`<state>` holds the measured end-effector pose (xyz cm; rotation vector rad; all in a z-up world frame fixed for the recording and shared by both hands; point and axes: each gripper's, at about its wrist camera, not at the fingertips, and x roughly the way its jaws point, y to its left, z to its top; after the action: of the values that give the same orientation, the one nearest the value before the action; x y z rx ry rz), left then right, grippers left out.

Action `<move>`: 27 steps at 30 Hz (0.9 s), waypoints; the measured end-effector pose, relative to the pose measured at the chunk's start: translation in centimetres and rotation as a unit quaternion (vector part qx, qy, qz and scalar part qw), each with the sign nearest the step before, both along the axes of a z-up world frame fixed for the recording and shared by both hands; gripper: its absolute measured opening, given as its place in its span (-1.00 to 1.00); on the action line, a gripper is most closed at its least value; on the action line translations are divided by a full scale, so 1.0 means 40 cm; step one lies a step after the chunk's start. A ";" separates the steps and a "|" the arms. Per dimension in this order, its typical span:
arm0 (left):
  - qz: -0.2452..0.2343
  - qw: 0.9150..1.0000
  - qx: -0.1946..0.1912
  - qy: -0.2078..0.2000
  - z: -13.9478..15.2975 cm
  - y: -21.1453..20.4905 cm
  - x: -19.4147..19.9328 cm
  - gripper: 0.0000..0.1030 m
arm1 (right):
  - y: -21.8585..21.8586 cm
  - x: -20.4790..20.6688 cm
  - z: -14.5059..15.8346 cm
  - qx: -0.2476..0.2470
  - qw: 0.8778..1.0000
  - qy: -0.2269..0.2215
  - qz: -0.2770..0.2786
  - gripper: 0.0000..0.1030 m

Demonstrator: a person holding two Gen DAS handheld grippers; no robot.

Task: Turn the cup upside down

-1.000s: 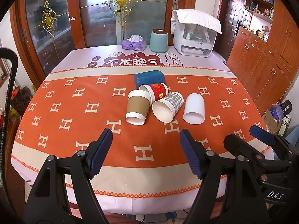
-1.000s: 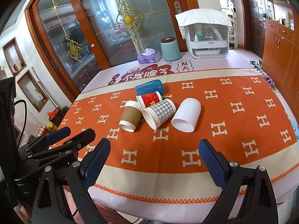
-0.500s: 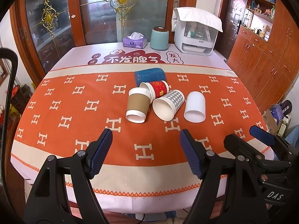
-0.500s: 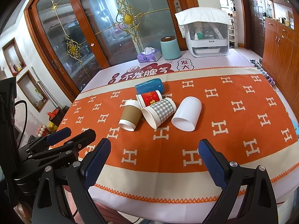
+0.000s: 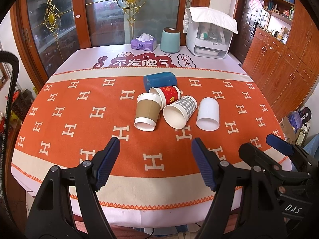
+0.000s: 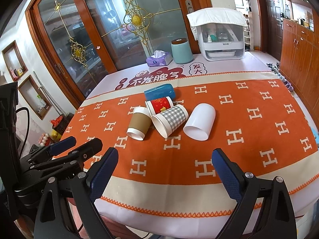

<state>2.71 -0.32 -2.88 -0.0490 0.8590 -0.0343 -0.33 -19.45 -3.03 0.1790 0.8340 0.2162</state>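
Several cups lie on their sides in a cluster mid-table: a brown-sleeved cup [image 5: 147, 112] [image 6: 139, 123], a red cup [image 5: 167, 96] [image 6: 160, 104], a grey checked cup [image 5: 180, 111] [image 6: 170, 119], a white cup [image 5: 208, 114] [image 6: 200, 121] and a blue cup [image 5: 160, 80] [image 6: 160, 92] behind them. My left gripper [image 5: 156, 163] is open and empty near the table's front edge, short of the cups. My right gripper [image 6: 164, 177] is open and empty, also at the front edge. The right gripper shows at the right of the left wrist view [image 5: 279, 145]; the left gripper shows at the left of the right wrist view [image 6: 65, 145].
An orange patterned tablecloth [image 5: 79, 109] covers the table. At the back stand a purple tissue box [image 5: 144, 43], a teal canister [image 5: 170, 39] and a white appliance with a cloth on top [image 5: 209, 33]. Wooden cabinets [image 5: 289, 59] line the right side.
Both views have shifted slightly closer to the table and the cups sit a little lower in frame. Both grippers stay open; the cups have not moved.
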 end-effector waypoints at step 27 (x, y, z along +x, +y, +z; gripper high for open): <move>-0.057 0.996 0.001 0.074 -0.051 -0.030 0.125 0.40 | -0.031 0.059 -0.024 0.000 1.000 0.018 -0.018 0.87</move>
<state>7.71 -1.50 -4.93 -0.0011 1.0095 -0.1393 2.01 -20.71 -4.00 0.1986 0.8667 0.1796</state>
